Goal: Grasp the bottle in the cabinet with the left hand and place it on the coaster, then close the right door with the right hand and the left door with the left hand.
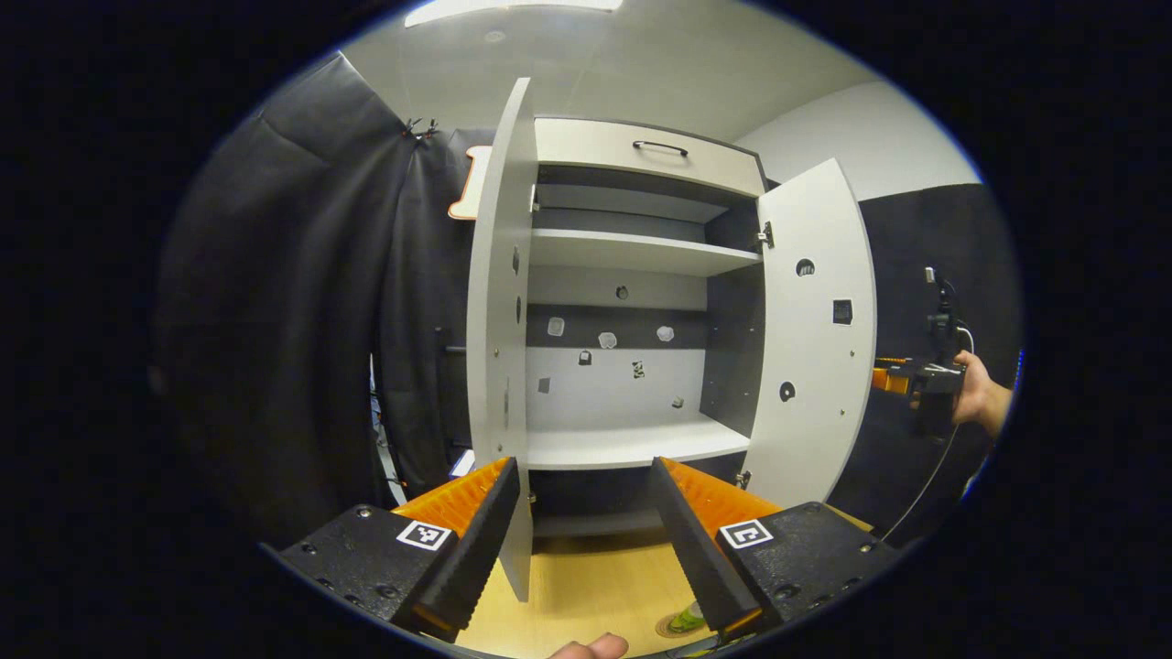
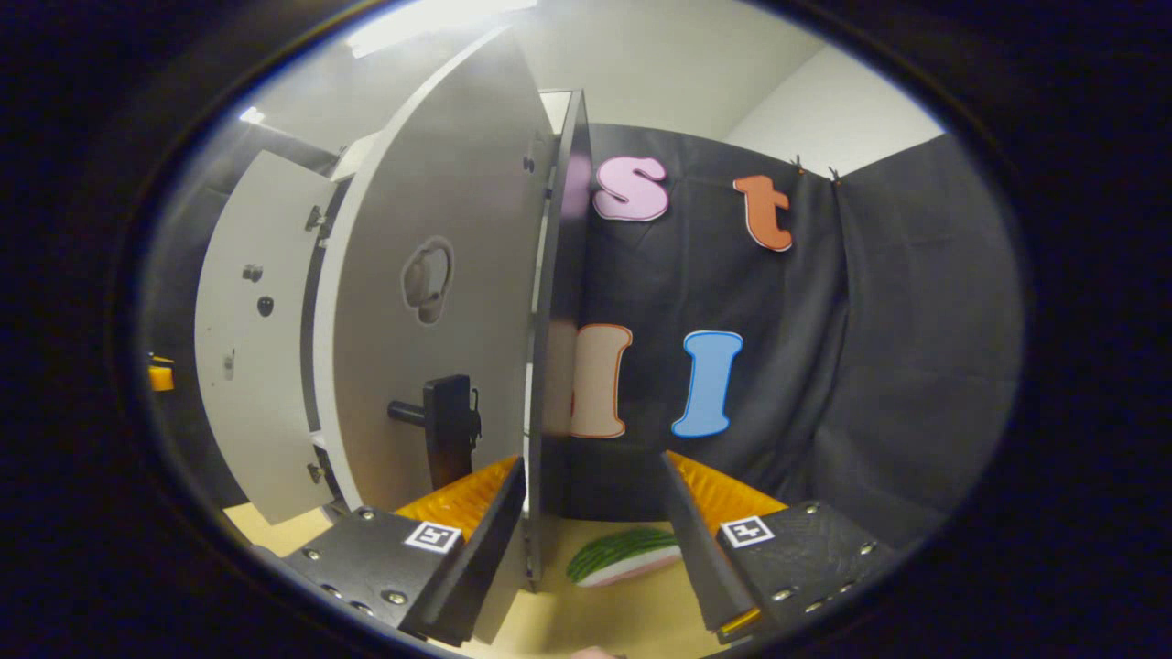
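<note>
- The bottle: the cabinet (image 1: 632, 275) shelves in the left gripper view are bare, so I judge it is already out. At the bottom edge of that view, half behind my finger, sits a small round tan coaster (image 1: 682, 622) with something green on it. That may be the bottle on it, but I cannot tell.
- That makes the right door (image 2: 430, 302) the step in hand. In the right gripper view it fills the middle of the frame, swung wide, with its black handle (image 2: 449, 430) low and centre-left.
- My right gripper (image 2: 595, 540) is spread wide and holds nothing. The door's free edge stands between its fingers, close by the one at lower left.
- To do it well I would not pinch. I would lay the lower-left finger flat on the door's outer face near the handle and push along the hinge's arc, slowing before it meets the frame.
- In the left gripper view that door (image 1: 815, 339) is right of centre. My right gripper (image 1: 920, 377) and hand (image 1: 980, 398) wait beyond it at the far right.
- My left gripper (image 1: 586, 535) is also wide and empty, with the left door (image 1: 499, 302) edge-on just beside its lower-left finger. I should keep it out of the right door's swing.
- A green striped piece (image 2: 623, 554) lies on the table (image 2: 586, 622) between my right fingers. The arm should pass above it.
</note>
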`<state>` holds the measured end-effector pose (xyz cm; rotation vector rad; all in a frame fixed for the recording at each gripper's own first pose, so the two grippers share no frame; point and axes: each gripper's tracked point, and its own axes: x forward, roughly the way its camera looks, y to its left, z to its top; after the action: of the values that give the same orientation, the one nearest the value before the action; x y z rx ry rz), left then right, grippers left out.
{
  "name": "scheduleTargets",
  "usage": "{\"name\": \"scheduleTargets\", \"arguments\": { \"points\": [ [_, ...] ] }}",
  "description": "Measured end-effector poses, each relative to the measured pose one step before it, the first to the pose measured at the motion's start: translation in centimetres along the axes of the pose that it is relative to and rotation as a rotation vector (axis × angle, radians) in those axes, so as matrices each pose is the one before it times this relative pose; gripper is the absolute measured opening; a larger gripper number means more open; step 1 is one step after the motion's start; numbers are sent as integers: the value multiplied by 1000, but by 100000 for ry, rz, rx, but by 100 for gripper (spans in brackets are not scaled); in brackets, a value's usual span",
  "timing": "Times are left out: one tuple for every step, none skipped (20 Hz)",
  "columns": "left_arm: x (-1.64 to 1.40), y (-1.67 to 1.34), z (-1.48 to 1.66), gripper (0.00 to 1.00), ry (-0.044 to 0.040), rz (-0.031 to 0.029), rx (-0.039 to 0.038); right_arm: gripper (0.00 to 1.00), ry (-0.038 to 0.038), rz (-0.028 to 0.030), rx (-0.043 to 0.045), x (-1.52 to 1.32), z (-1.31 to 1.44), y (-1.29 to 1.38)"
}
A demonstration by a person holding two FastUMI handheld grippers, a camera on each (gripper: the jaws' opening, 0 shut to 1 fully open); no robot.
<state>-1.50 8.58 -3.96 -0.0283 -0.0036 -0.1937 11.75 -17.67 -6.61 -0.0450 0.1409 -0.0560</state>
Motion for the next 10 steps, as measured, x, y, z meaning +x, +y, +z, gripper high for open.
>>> {"name": "scheduleTargets", "arguments": {
  "points": [
    [190,290,347,91,-1193,513,11,88,386,-701,1036,-81,-113,496],
    [131,-40,227,91,-559,-394,-318,88,-469,-749,661,-48,116,287],
    [178,77,-29,91,148,290,-175,88,-355,-1177,123,-93,24,347],
    [93,65,-318,91,729,61,-139,88,-137,-598,282,-13,-26,361],
    [79,-124,-195,91,552,-428,-224,84,342,0,275,-104,-44,626],
    [289,-155,-160,90,441,-305,117,88,551,416,-86,-31,-159,834],
    [283,-164,-83,90,51,-441,345,88,112,861,-272,49,25,931],
    [164,-191,-58,91,57,-476,553,88,35,960,-252,144,28,868],
    [249,66,-169,91,45,338,683,88,-105,899,116,118,44,853],
    [61,62,-140,91,439,71,353,88,-493,439,-316,91,-51,696]
  ]
}}
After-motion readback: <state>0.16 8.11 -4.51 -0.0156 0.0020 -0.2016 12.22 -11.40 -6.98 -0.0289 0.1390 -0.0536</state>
